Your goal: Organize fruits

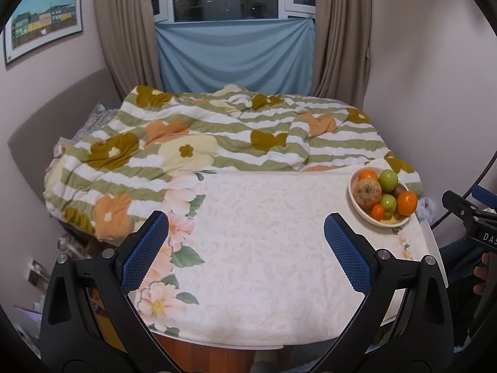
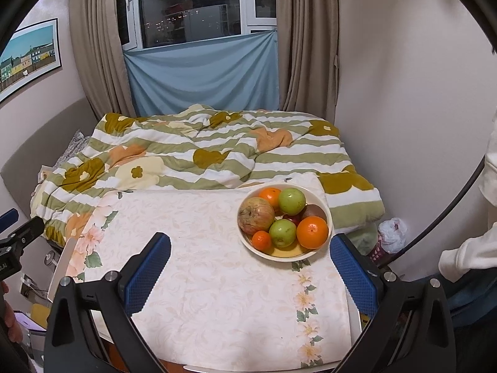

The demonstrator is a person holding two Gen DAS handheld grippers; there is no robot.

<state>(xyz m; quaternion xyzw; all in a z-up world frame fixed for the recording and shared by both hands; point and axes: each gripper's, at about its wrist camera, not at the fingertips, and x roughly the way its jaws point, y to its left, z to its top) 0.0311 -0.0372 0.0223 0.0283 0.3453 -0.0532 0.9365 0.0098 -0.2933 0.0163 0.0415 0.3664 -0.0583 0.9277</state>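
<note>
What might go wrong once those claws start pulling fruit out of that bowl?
The fruit is heaped in the bowl, so lifting one piece could send the small orange or others rolling. The bowl sits near the table's far right corner, so a nudge might push it off. Both claws are open and empty.

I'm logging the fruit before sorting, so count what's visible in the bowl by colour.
Orange: 3
Green: 2
Reddish apple: 1
Dark, partly hidden: at least 1
Total: 7 visible in the bowl
</note>
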